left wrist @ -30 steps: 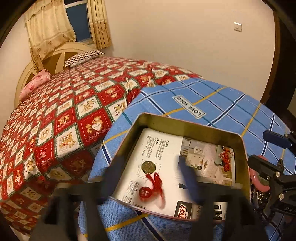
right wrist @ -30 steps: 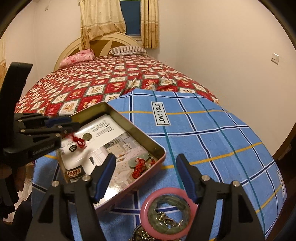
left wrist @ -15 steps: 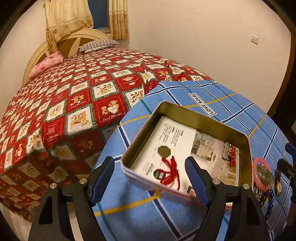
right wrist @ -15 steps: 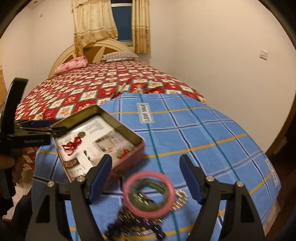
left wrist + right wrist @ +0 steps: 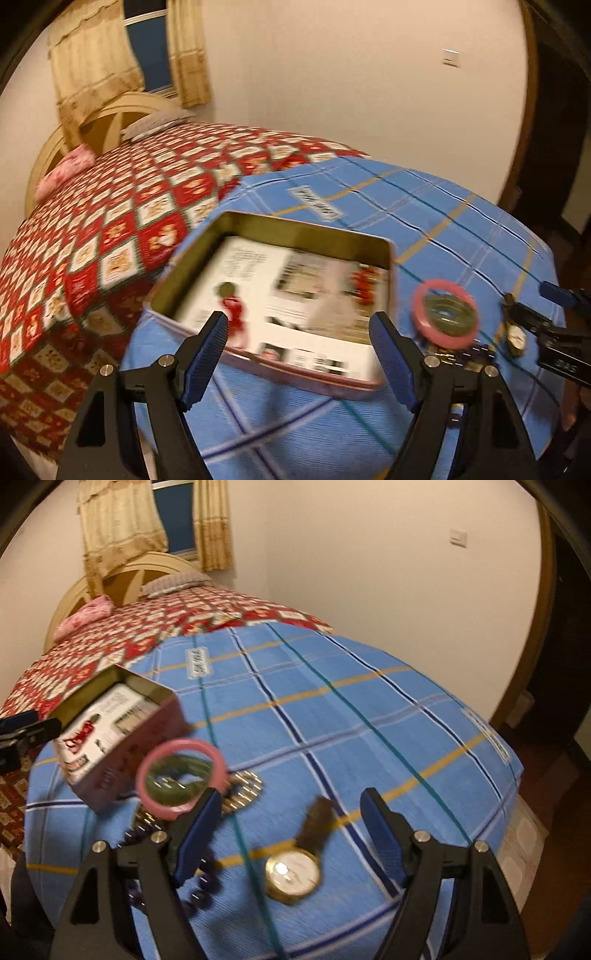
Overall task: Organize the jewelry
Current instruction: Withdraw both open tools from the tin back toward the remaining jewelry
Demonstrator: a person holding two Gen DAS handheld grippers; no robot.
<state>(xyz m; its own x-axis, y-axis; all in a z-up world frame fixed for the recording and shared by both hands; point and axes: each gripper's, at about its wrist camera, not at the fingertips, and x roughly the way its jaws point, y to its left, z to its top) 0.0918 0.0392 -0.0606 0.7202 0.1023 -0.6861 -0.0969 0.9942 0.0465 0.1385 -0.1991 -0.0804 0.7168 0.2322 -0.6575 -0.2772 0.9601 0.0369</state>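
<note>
- A blue checked cloth (image 5: 332, 716) covers the table, and a bed with a red patchwork quilt (image 5: 110, 229) lies behind it at 10 o'clock
- The open tin box (image 5: 273, 295) sits on the cloth with red charms inside
- The pink ring (image 5: 181, 775) lies just beside the box, and the gold watch (image 5: 291, 875) at 4 o'clock from the ring
- The left gripper (image 5: 299, 354) is spread wide and holds nothing
- The right gripper (image 5: 288, 830) has just been opening, with nothing pinched
</note>
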